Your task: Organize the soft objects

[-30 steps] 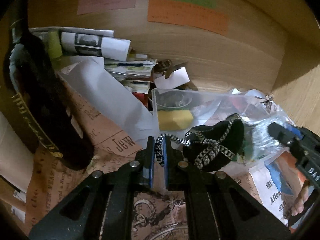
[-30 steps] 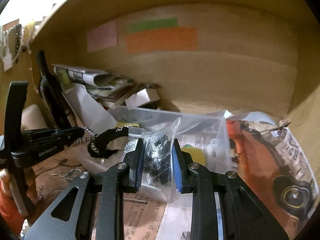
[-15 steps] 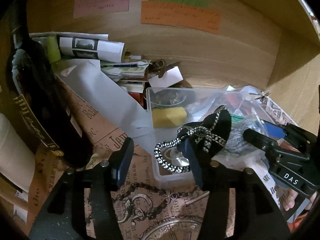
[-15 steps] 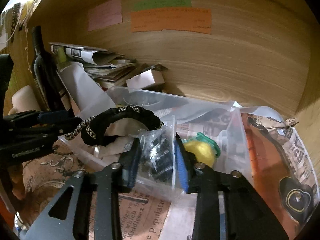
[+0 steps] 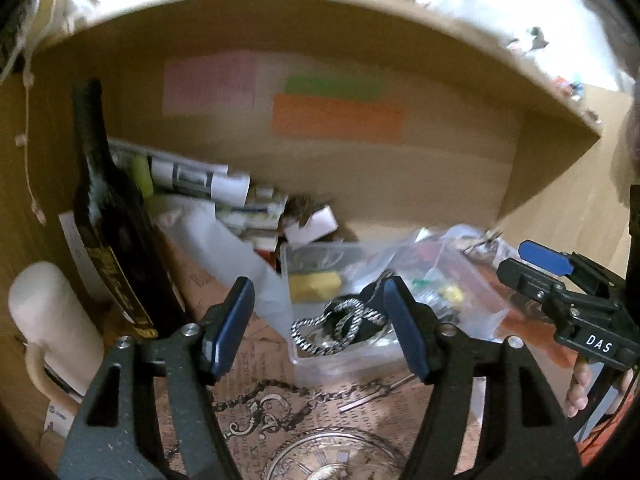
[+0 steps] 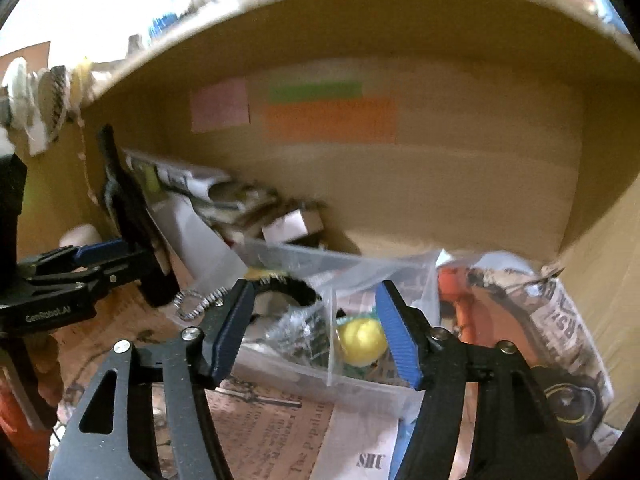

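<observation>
A clear plastic bin (image 5: 316, 360) stands on the shelf, also in the right wrist view (image 6: 360, 384). A black pouch with a braided black-and-white cord (image 5: 340, 326) lies in it, its cord over the rim (image 6: 280, 284). A clear plastic bag (image 6: 304, 332) with dark items lies in the bin beside a yellow soft ball (image 6: 362, 340). A yellow sponge (image 5: 314, 286) sits at the bin's back. My left gripper (image 5: 320, 336) is open and empty in front of the bin. My right gripper (image 6: 316, 332) is open and empty over the bin's near edge.
A dark wine bottle (image 5: 108, 220) stands at the left beside a white roll (image 5: 48, 320). Rolled papers and stacked booklets (image 5: 200, 184) lie behind. Printed paper (image 5: 320, 440) lines the shelf. Newspaper and orange wrapping (image 6: 520, 320) lie at the right. Coloured notes (image 5: 336, 116) hang on the back wall.
Both grippers opened and drew back from the shelf. The left let go of the pouch's cord; the right let go of the plastic bag. Both items now lie in the bin.
</observation>
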The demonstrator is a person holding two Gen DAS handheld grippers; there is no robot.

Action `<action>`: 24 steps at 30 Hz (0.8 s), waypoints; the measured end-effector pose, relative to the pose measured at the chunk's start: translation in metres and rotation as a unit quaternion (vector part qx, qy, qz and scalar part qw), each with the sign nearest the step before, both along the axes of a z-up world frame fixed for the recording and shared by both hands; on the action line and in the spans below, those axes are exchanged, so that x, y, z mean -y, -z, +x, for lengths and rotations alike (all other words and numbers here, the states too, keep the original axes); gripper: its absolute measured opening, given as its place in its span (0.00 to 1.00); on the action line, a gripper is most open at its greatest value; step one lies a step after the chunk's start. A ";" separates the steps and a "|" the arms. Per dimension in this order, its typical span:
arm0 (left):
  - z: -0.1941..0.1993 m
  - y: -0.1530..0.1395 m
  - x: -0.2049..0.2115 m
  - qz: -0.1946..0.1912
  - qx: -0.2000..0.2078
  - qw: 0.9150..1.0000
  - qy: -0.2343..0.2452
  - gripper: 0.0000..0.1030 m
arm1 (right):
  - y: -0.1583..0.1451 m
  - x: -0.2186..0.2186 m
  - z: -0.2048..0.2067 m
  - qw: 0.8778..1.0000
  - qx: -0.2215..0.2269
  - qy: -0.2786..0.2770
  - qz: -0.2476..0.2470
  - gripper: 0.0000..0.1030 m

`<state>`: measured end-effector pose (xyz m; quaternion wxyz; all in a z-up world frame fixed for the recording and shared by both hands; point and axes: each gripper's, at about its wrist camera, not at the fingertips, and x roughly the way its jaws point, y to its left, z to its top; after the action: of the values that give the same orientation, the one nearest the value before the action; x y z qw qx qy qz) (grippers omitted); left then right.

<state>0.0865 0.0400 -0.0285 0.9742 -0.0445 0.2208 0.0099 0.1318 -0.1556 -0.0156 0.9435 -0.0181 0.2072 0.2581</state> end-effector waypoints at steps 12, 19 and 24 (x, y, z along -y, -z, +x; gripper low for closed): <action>-0.047 -0.033 0.026 0.029 0.077 0.996 0.015 0.90 | -0.029 0.016 -0.040 0.998 0.055 -0.005 0.033 0.82; -0.061 -0.034 0.034 0.030 0.094 0.995 0.010 0.97 | -0.033 0.019 -0.053 0.997 0.068 0.000 0.039 0.92; -0.064 -0.034 0.036 0.028 0.095 0.995 0.013 0.98 | -0.034 0.023 -0.060 0.996 0.076 0.004 0.043 0.99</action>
<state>0.0220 0.0036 0.0055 0.9917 -0.0149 0.1279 -0.0008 0.0722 -0.1786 0.0187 0.9573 0.0033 0.1238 0.2611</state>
